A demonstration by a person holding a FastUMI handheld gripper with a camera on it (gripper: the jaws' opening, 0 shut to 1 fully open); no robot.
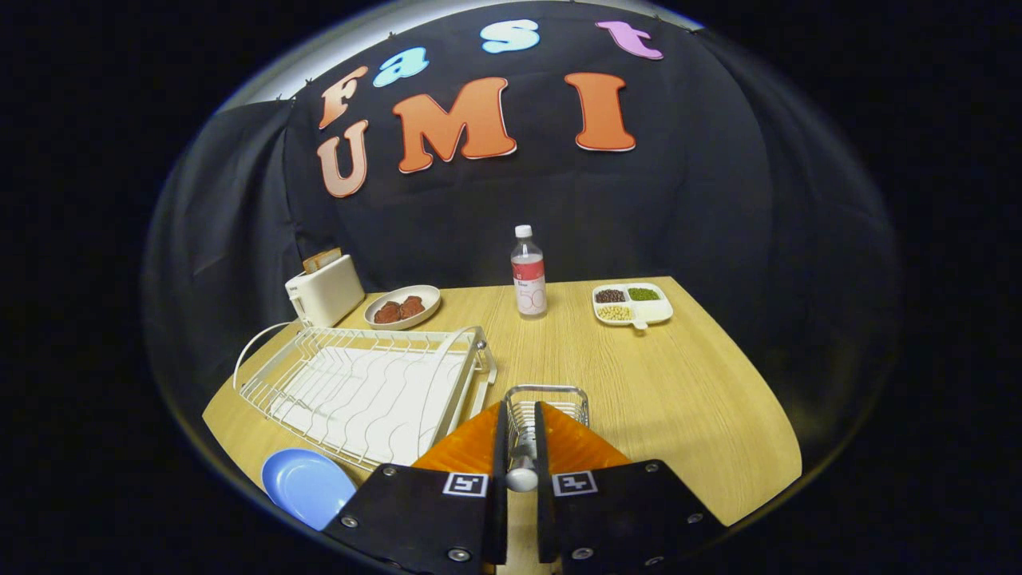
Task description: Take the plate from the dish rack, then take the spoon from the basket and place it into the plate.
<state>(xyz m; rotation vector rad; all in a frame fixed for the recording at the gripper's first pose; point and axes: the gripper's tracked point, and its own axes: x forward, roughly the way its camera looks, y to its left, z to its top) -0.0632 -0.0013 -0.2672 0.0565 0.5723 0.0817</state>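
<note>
My gripper is shut on the spoon, whose metal handle stands upright between the two fingers with its rounded end toward me. Just beyond the fingertips stands the small wire basket, partly hidden by the fingers; the spoon seems to reach down into it. The blue plate lies flat on the wooden table to the left of the fingers, in front of the white wire dish rack. The rack holds no dishes.
A white toaster stands behind the rack. Beside it is an oval dish with brown food. A water bottle stands mid-table at the back, and a divided tray of beans lies to its right. Bare tabletop spreads right of the basket.
</note>
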